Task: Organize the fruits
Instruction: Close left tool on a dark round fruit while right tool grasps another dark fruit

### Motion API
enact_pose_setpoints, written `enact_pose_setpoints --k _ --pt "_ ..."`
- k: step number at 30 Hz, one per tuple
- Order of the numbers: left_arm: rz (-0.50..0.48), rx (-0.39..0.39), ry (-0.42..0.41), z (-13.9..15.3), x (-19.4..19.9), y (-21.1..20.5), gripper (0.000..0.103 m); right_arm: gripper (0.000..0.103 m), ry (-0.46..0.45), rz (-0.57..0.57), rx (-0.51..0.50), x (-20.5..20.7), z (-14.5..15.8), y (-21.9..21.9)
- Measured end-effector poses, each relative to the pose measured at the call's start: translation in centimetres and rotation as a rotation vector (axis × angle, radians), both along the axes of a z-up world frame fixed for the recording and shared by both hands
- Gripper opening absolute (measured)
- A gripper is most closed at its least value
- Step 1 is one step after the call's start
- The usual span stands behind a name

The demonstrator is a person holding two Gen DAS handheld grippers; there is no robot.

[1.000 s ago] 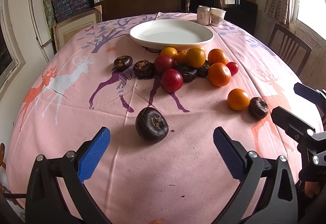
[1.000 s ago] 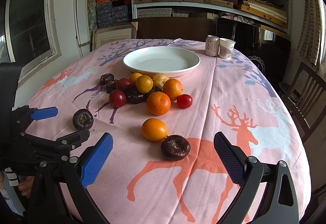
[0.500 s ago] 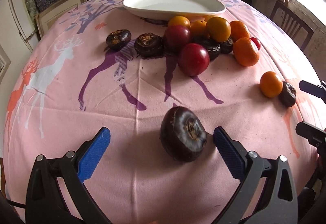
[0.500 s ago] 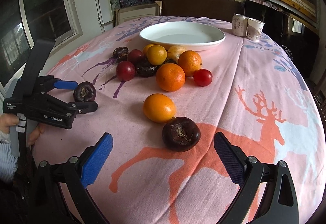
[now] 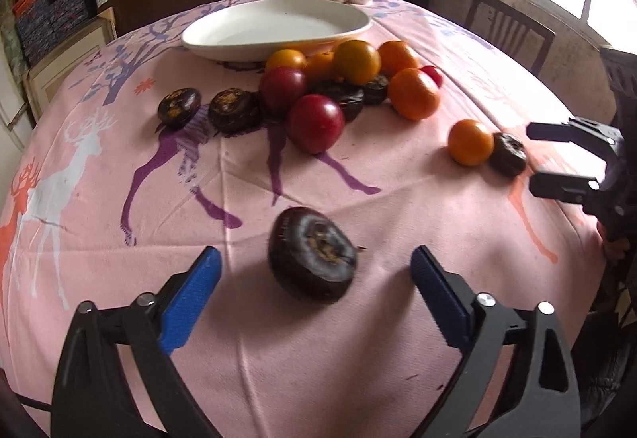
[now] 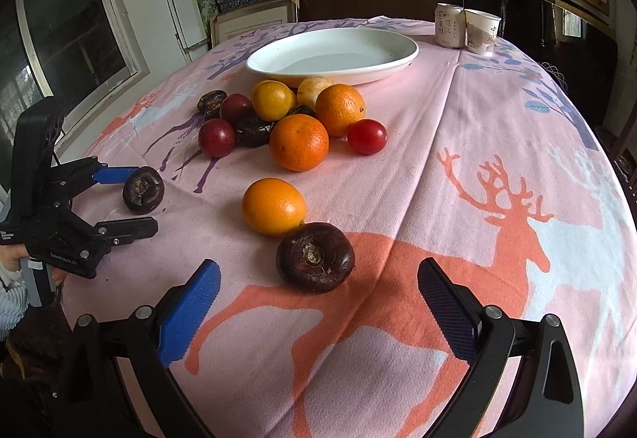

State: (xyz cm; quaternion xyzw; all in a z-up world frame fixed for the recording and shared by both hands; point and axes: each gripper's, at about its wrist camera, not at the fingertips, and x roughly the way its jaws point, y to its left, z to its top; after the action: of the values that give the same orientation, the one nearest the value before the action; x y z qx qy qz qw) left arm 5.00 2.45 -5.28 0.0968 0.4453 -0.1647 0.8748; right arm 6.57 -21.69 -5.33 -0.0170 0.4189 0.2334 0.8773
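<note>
Left wrist view shows the left hand-held gripper (image 5: 314,277) spread wide and empty, its blue pads flanking a dark, flattened round water chestnut (image 5: 312,255) low in the frame on the pink deer-print counter (image 5: 99,199). Right hand-held gripper (image 6: 318,292) is likewise wide open and empty before another dark chestnut (image 6: 315,257) touching a small orange (image 6: 274,206). Closing squarely on the flat sides should prevent rolling before carrying it to the white oval plate (image 5: 278,28).

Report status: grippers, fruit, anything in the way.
Left gripper open, lined up on a dark fruit. Right gripper open, lined up on another dark fruit, orange touching it. Plate empty.
</note>
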Motion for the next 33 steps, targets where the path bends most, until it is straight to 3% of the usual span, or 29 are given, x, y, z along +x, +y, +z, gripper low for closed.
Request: enact_pose_setpoints --k 2,7,9,14,18,23,26,33 --pt "-0.032 0.001 0.006 -0.1 -0.1 -0.8 0.068 0.1 0.0 -0.003 0.0 0.1 0.0 0.1" --pt "-0.024 -0.04 0.019 0.0 0.7 -0.4 0.065 0.1 -0.002 0.005 -0.003 0.1 0.2 0.4" --pt "-0.022 -0.025 0.008 0.1 1.1 -0.6 0.055 0.098 -0.002 0.012 -0.011 0.3 0.2 0.8" --pt "-0.026 -0.028 -0.014 0.1 1.2 -0.7 0.044 0.063 0.034 0.043 -0.047 1.4 -0.4 1.8" --pt "-0.035 -0.046 -0.024 0.2 0.6 -0.5 0.037 0.041 0.016 0.044 -0.098 1.9 -0.6 2.2" --pt "-0.032 -0.089 -0.032 0.5 0.2 0.0 0.037 0.041 -0.001 0.056 -0.095 1.4 -0.5 1.9" --pt "-0.028 -0.11 -0.06 1.8 1.1 0.0 0.037 0.041 -0.024 0.046 -0.054 1.9 1.2 1.4" --pt "-0.006 -0.167 -0.182 7.1 9.2 -1.1 0.037 0.041 -0.116 -0.045 0.096 9.4 7.0 1.4"
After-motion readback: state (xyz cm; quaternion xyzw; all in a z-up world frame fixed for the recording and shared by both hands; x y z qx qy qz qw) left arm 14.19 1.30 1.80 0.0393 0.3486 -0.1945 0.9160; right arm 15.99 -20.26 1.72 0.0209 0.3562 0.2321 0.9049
